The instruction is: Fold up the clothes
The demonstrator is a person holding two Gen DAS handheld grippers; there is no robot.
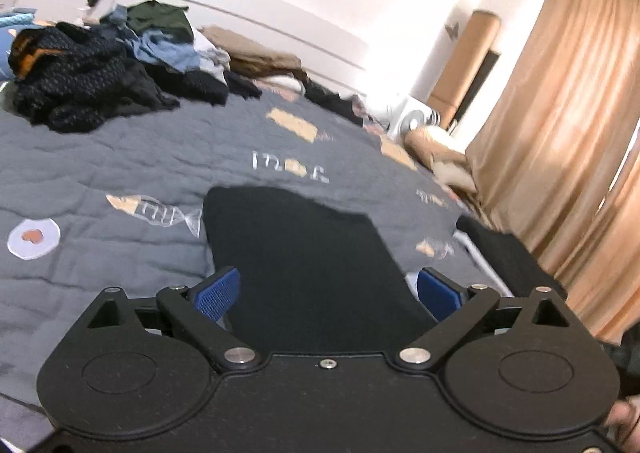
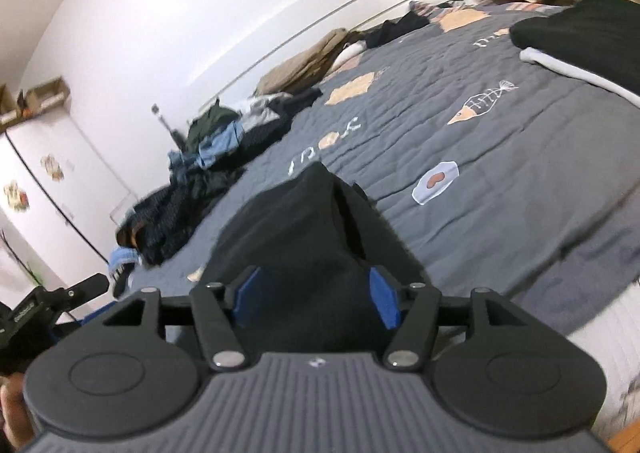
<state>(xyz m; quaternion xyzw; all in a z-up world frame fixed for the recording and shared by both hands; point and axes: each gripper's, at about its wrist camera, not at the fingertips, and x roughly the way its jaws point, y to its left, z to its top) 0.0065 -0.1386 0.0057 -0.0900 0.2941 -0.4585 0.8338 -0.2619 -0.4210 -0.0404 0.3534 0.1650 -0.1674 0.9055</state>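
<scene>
**Two hand-held tools over a black garment on a grey quilted bed**

Left wrist view: the left tool (image 1: 328, 289) has its blue ribbed pads (image 1: 218, 293) spread wide. A black garment (image 1: 304, 253) of matte, fine-knit cloth lies flat on the bed (image 1: 100, 157) between the pads, reaching toward 12 o'clock. Its near end is hidden under the tool's black body, so its full shape cannot be told; the pads do not press on it. The bed cover is a grey quilt with stitched ripples and printed fish bones, a fried egg and tan patches. At 10 o'clock a rumpled pile of clothes (image 1: 100, 65), dark, blue and green, lies blurred; single pieces are hard to tell apart. At 3 o'clock a second dark folded cloth (image 1: 508, 253) with a pale edge is cut off by the tool. Tan pleated curtains (image 1: 560, 113) hang at 2 o'clock. A fingertip shows at the lower right corner.

Right wrist view: the right tool (image 2: 314, 297) has its blue pads parted, with the black garment (image 2: 296, 229) bunched up in a soft peak between them. Whether the pads touch the cloth is hard to make out, as the fabric fills the gap and motion blur softens the edges. At 9 o'clock part of the left tool (image 2: 52, 301) shows, cut by the frame edge. At 2 o'clock the folded dark cloth (image 2: 580, 37) lies on the quilt.
</scene>
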